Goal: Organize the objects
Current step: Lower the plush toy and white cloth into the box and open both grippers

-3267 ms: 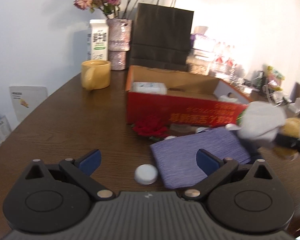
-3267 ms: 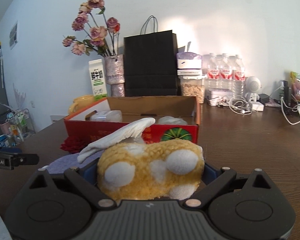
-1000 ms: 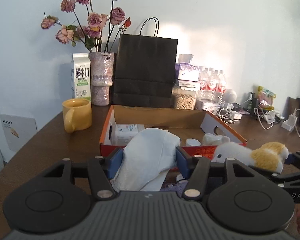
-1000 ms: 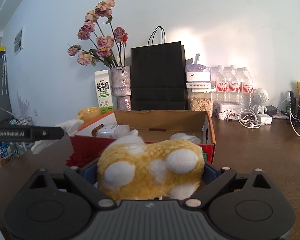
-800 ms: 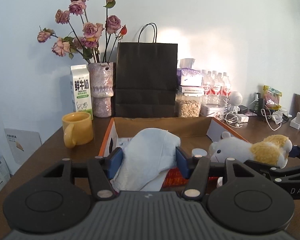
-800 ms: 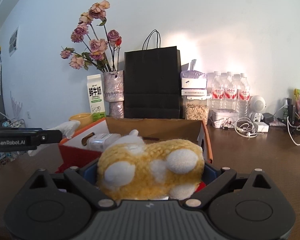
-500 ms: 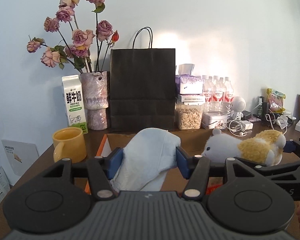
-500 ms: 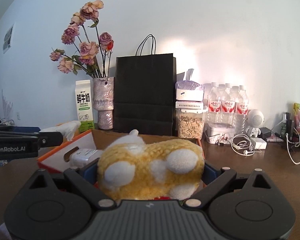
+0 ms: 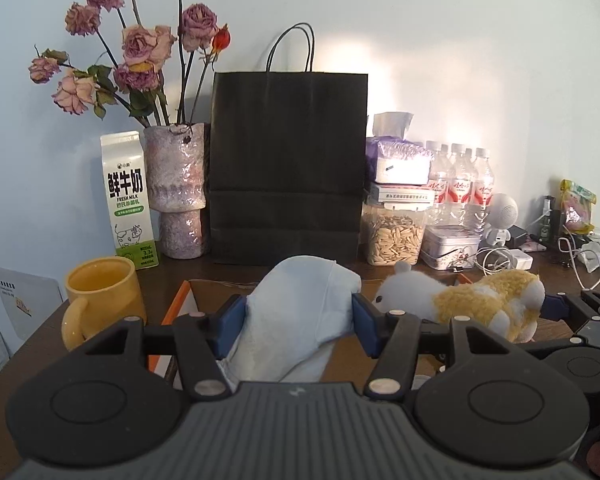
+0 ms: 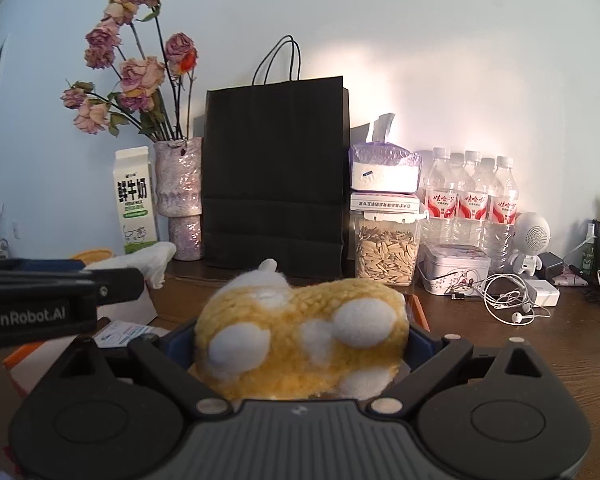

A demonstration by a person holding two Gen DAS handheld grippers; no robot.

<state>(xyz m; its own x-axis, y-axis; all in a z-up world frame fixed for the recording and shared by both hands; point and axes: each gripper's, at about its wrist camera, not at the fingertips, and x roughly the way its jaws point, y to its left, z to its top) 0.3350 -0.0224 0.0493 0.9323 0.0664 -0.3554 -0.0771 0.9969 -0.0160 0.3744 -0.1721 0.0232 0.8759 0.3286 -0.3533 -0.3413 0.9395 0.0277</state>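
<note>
My left gripper [image 9: 298, 326] is shut on a pale blue-white cloth [image 9: 300, 320] and holds it above the open cardboard box [image 9: 180, 304]. My right gripper [image 10: 300, 344] is shut on a yellow and white plush toy [image 10: 300, 340], also above the box [image 10: 20, 360]. In the left wrist view the plush toy [image 9: 468, 300] hangs to the right of the cloth. In the right wrist view the left gripper's side and the cloth [image 10: 152, 260] show at the left. A white packet [image 10: 124, 332] lies inside the box.
Along the back wall stand a yellow mug [image 9: 100, 296], a milk carton [image 9: 128, 200], a vase of dried roses [image 9: 176, 188], a black paper bag [image 9: 288, 168], a seed jar [image 9: 394, 232], water bottles [image 10: 472, 200], a tin [image 10: 454, 268], and cables [image 10: 508, 296].
Both grippers have risen and moved forward over the box with the cloth and the plush toy still held. The box has dropped lower in both views.
</note>
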